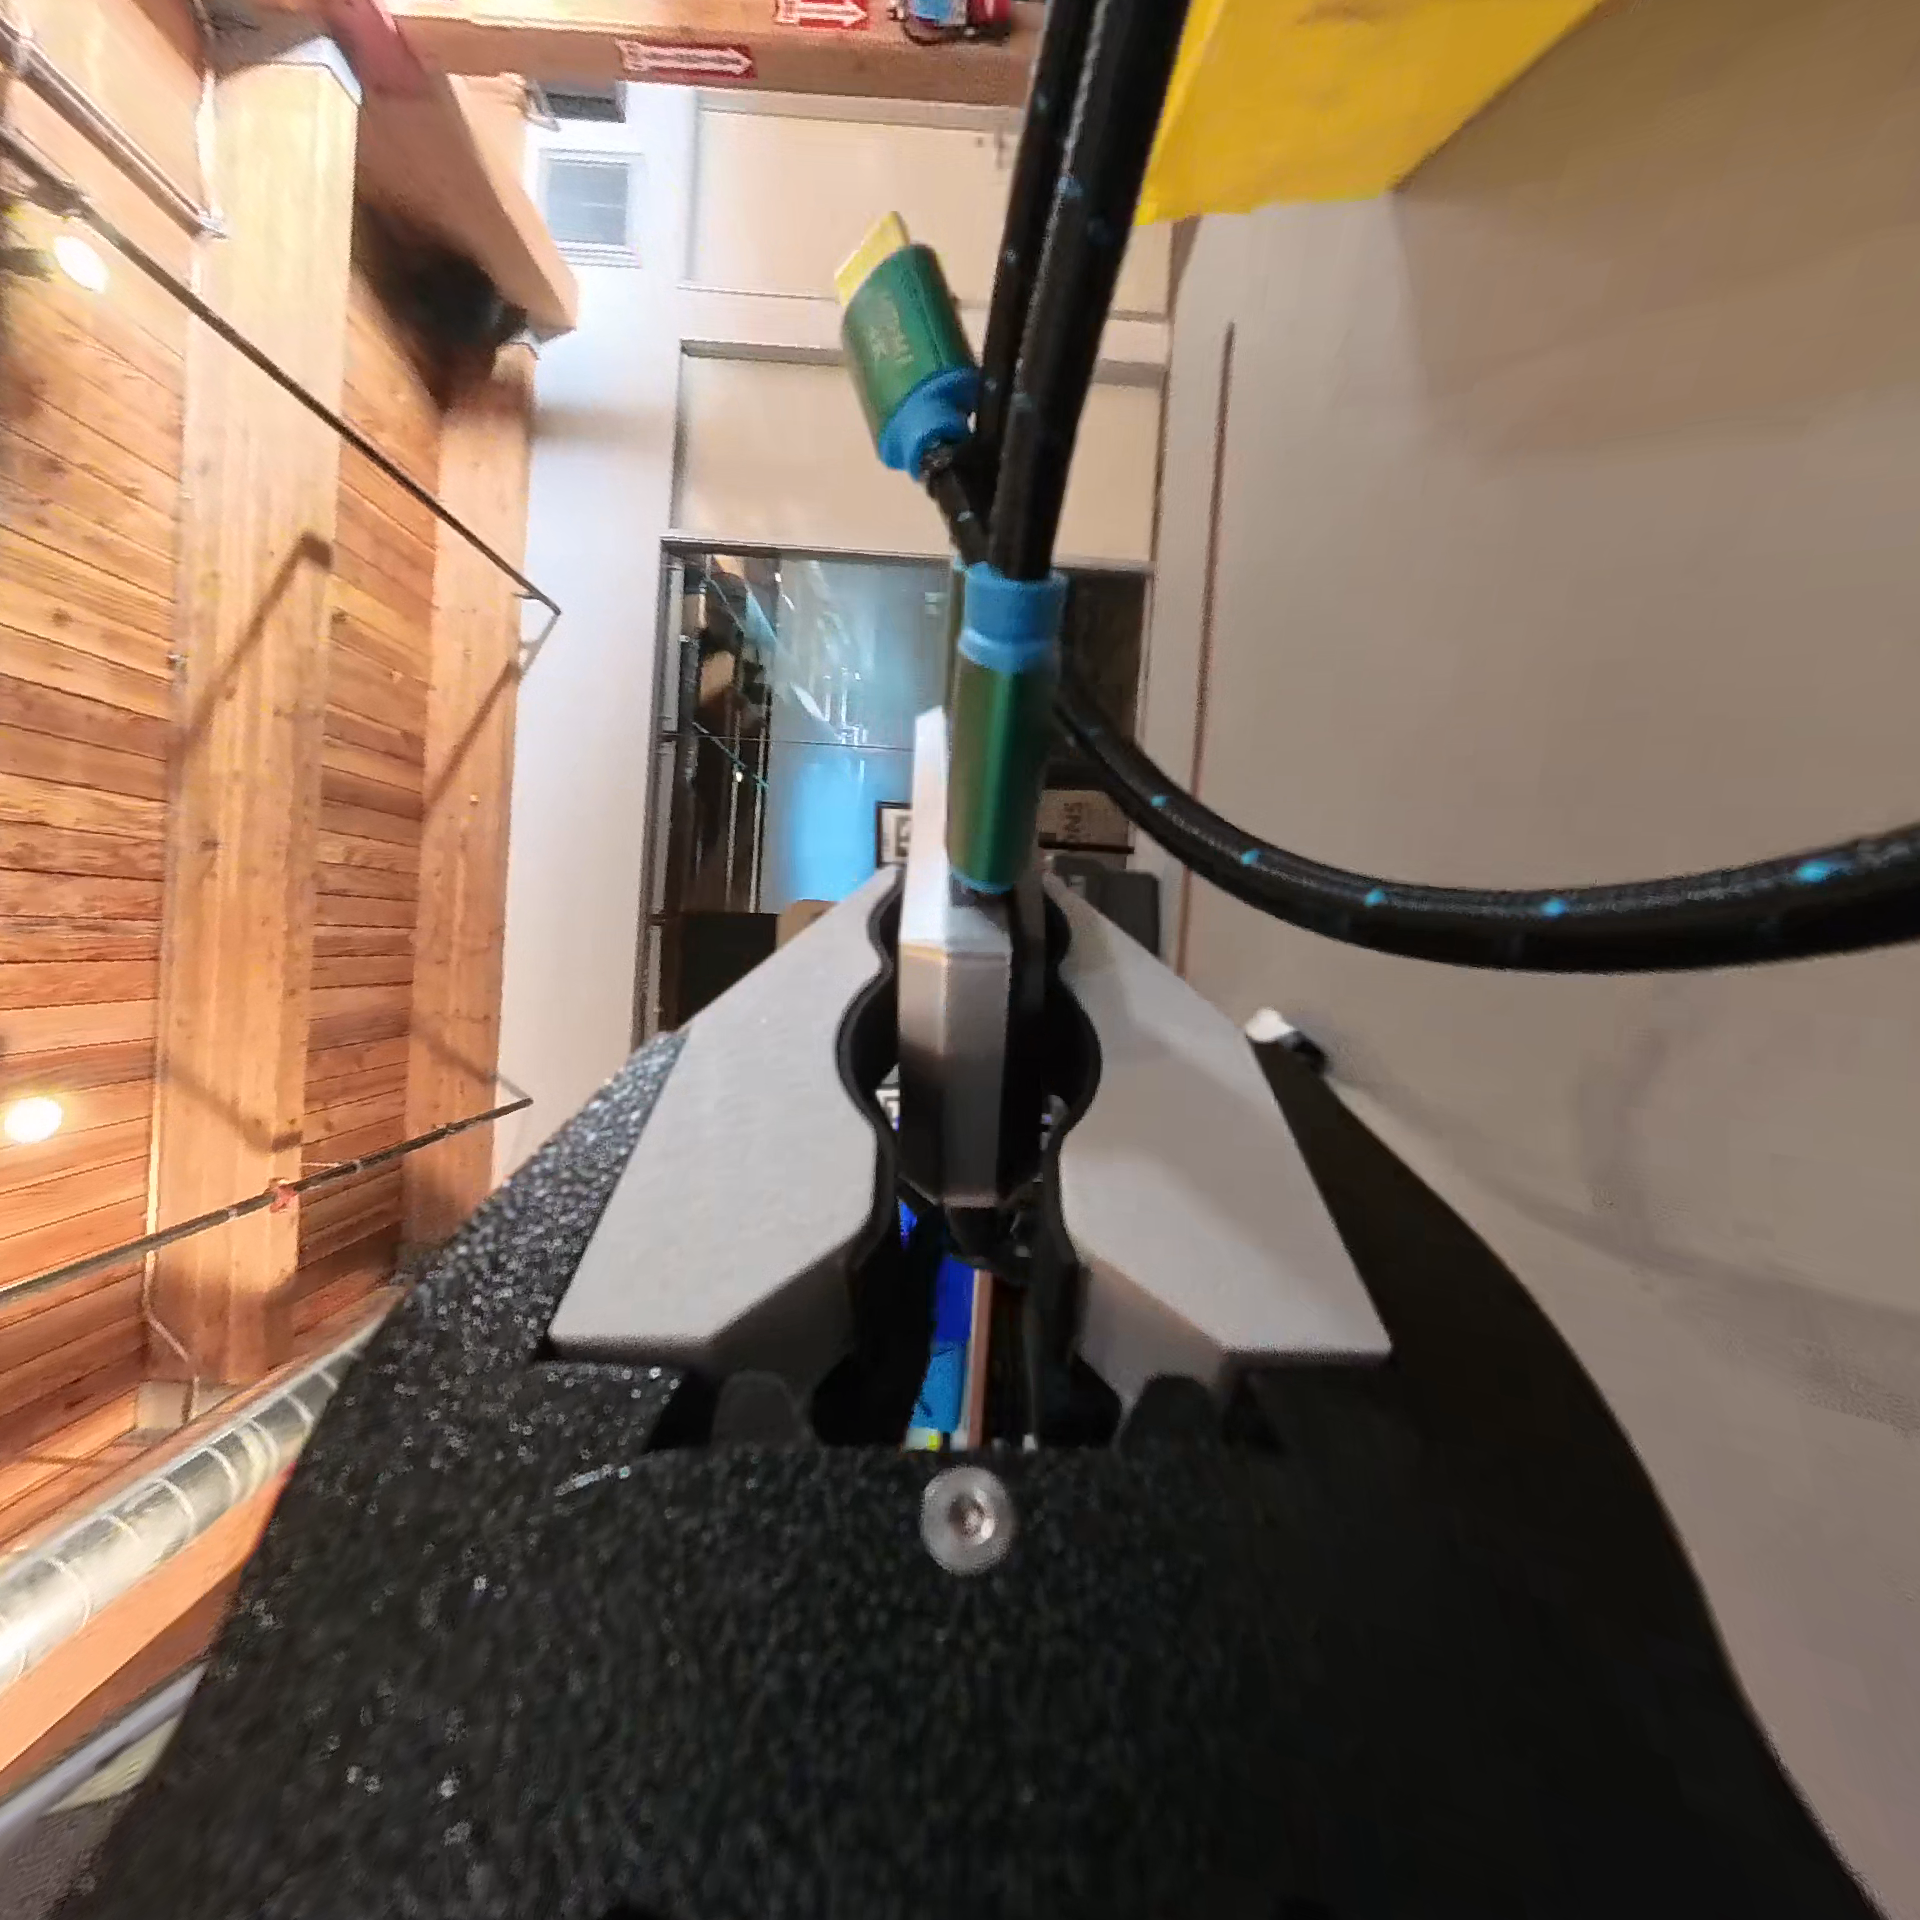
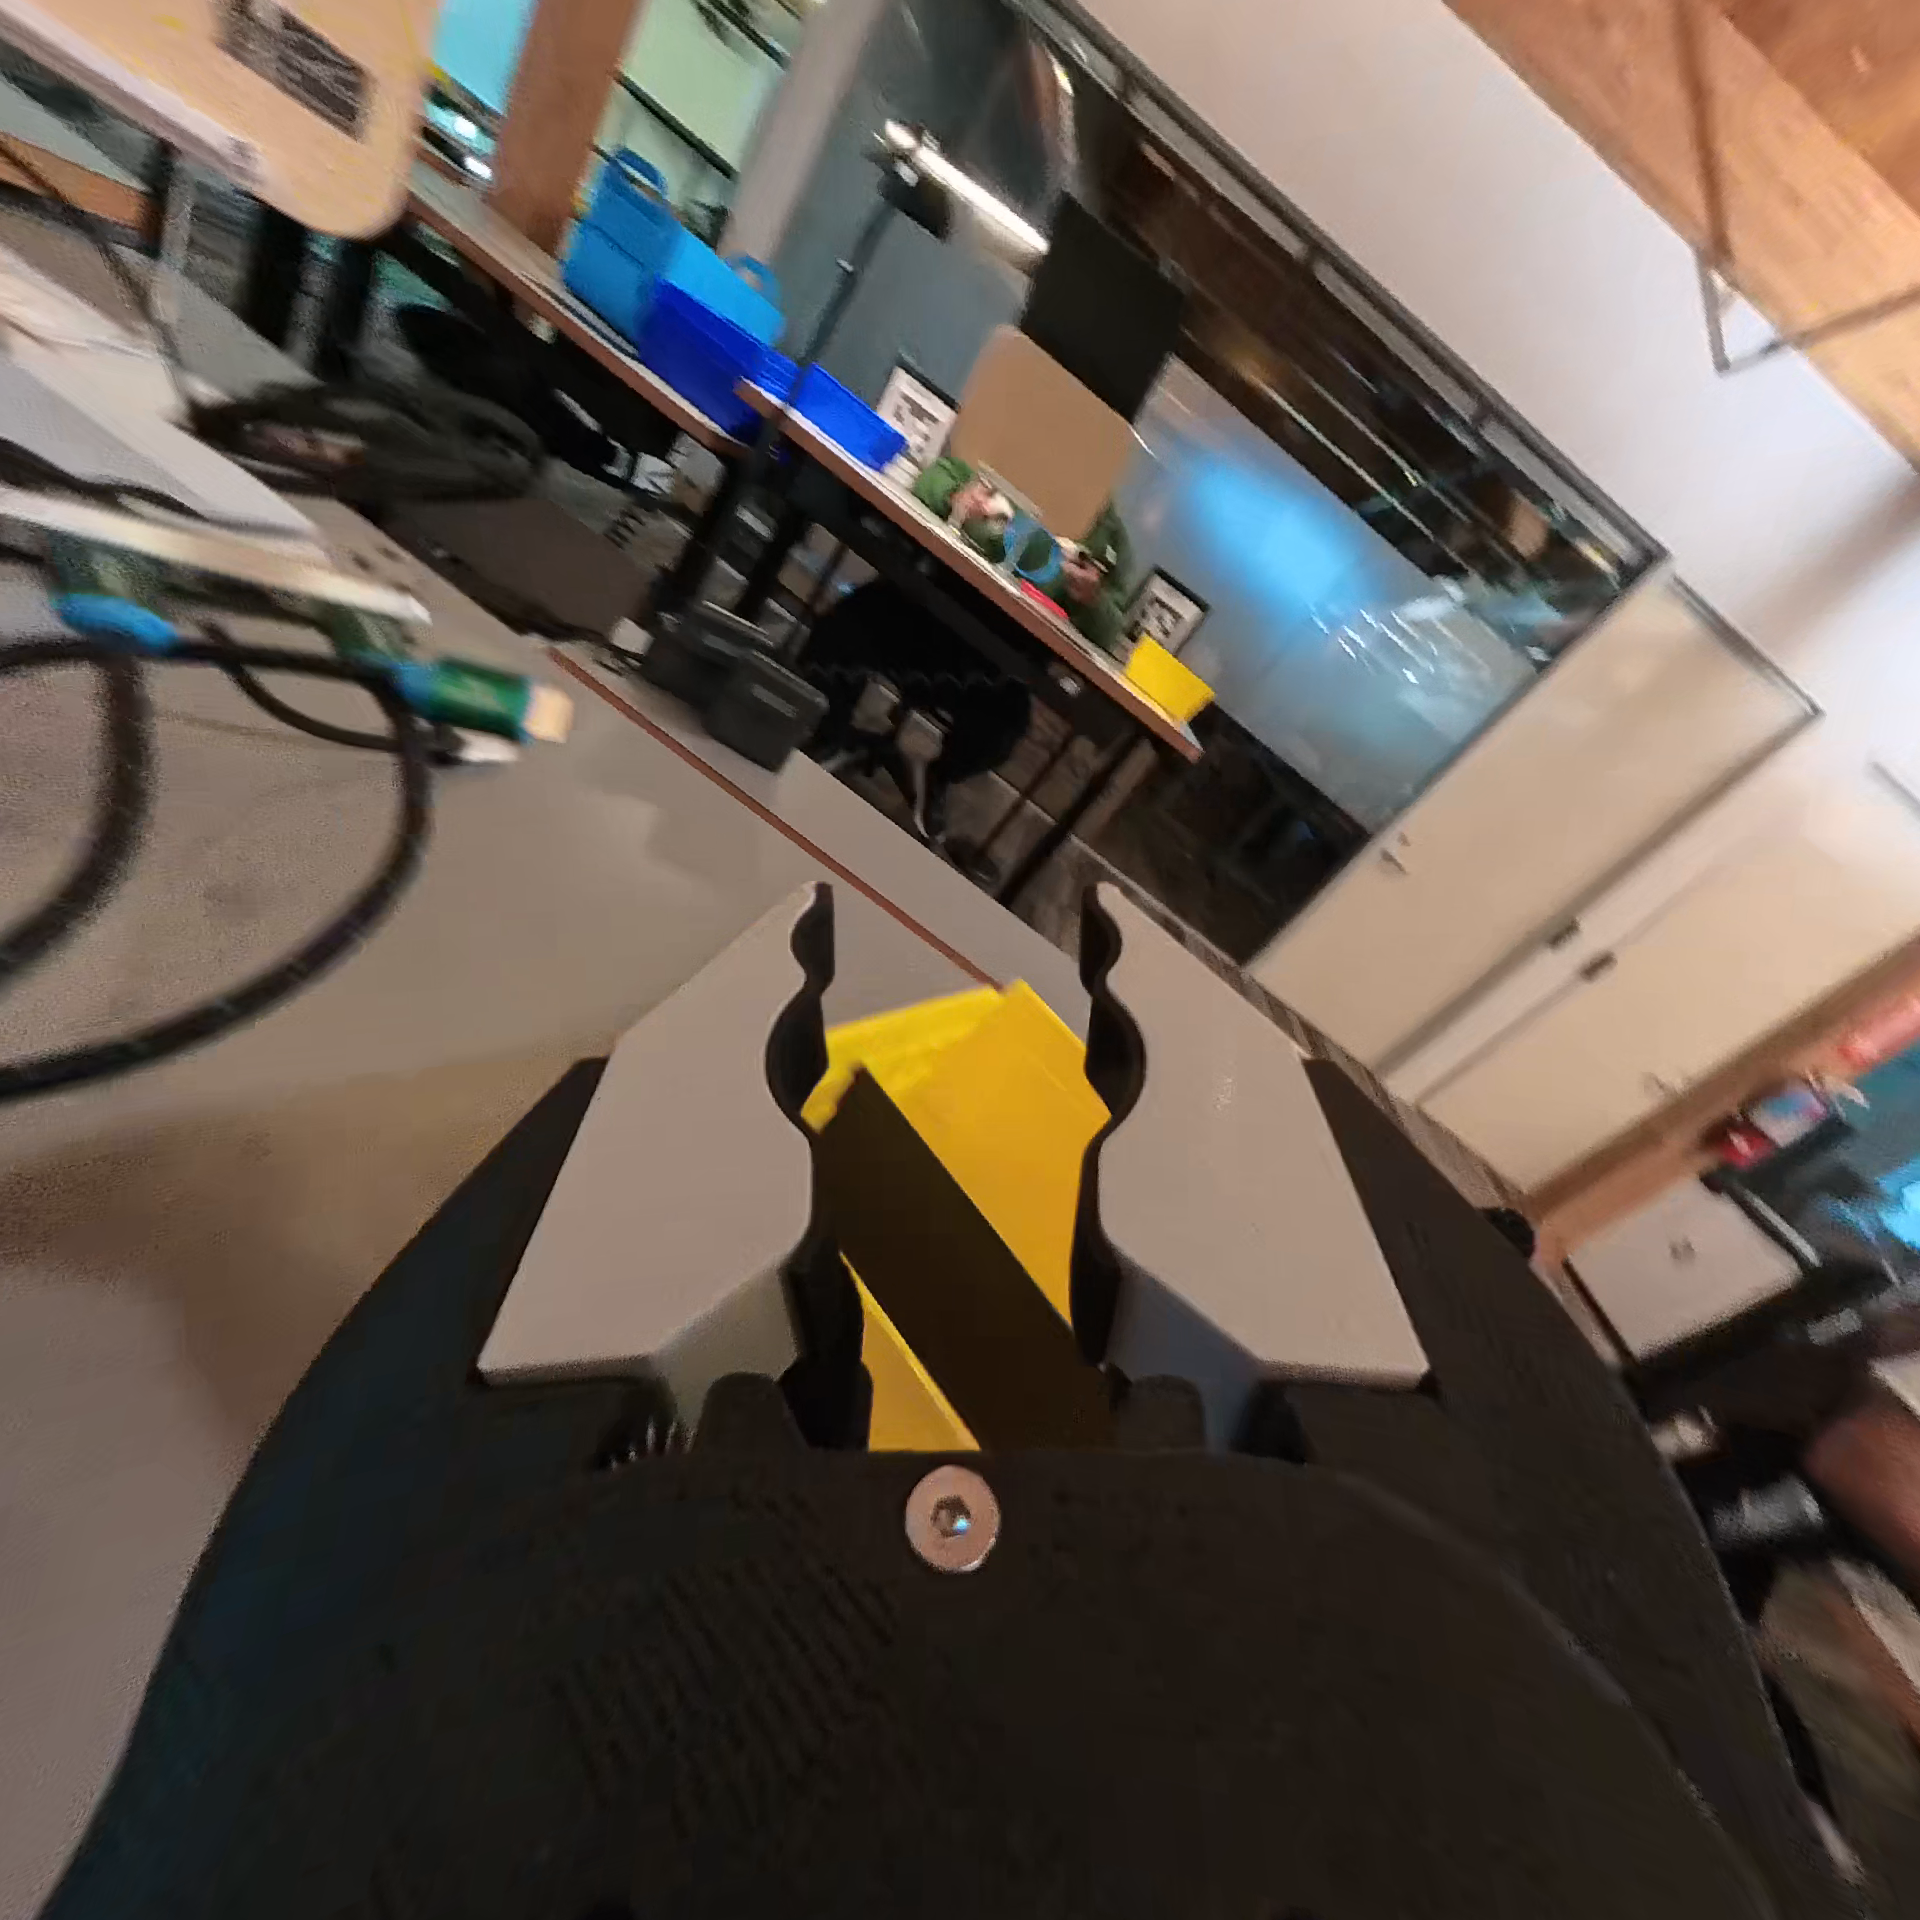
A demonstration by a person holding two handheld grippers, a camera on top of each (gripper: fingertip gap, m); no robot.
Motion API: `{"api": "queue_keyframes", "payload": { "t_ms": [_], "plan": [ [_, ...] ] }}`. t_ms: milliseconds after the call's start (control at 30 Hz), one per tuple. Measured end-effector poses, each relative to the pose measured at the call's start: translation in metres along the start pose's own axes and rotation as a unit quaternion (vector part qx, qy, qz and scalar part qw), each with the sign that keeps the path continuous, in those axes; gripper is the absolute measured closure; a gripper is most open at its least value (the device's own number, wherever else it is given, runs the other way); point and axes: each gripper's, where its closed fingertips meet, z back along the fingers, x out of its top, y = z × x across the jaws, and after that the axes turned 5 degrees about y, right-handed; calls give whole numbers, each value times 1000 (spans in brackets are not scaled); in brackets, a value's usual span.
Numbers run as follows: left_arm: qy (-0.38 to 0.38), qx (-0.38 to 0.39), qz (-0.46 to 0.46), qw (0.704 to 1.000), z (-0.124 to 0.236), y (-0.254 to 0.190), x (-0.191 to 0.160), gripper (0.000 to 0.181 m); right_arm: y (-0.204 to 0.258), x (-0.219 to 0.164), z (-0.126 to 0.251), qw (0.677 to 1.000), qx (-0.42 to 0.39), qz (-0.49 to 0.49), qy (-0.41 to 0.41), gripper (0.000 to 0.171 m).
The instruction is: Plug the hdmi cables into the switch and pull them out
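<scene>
The left gripper [image 1: 961, 914] pinches the slim silver-grey switch box [image 1: 951, 997], lifted off the grey worktop [image 1: 1558, 623]; one green metal HDMI plug [image 1: 1000, 769] sits in it, another [image 1: 902, 343] hangs free. The right gripper [image 2: 956, 935] is spread and empty (over a yellow bin [image 2: 987, 1081] near the worktop's edge). Judged mid-cycle: next, grasp the loose plug.

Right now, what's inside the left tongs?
The left tongs clamp a flat grey switch box with one green HDMI plug inserted. Its lower end is hidden between the fingers.
</scene>
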Motion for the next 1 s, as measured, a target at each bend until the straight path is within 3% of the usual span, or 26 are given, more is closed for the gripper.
{"api": "queue_keyframes", "payload": {
  "t_ms": [167, 300, 567, 667, 900, 1000],
  "plan": [
    [18, -78, 30, 996, -9, -44, -20, 161, 77, 29, -31, 992, 95, 62, -51, 129],
    [26, -162, 50, 985, -13, -85, -30, 162, 125, 15, -58, 981, 129, 139, -31, 143],
    [-4, -263, 46, 964, -25, -117, -32, 161, 207, -4, -89, 960, 248, 131, -9, 139],
    [-18, -323, 62, 944, -25, -127, -34, 160, 227, -14, -102, 946, 300, 120, 19, 130],
    [-53, -435, 122, 891, -24, -124, -37, 158, 245, -10, -125, 917, 398, 29, 28, 139],
    [-57, -442, 132, 885, -24, -125, -35, 157, 245, -11, -123, 912, 408, 16, 39, 142]
  ]
}}
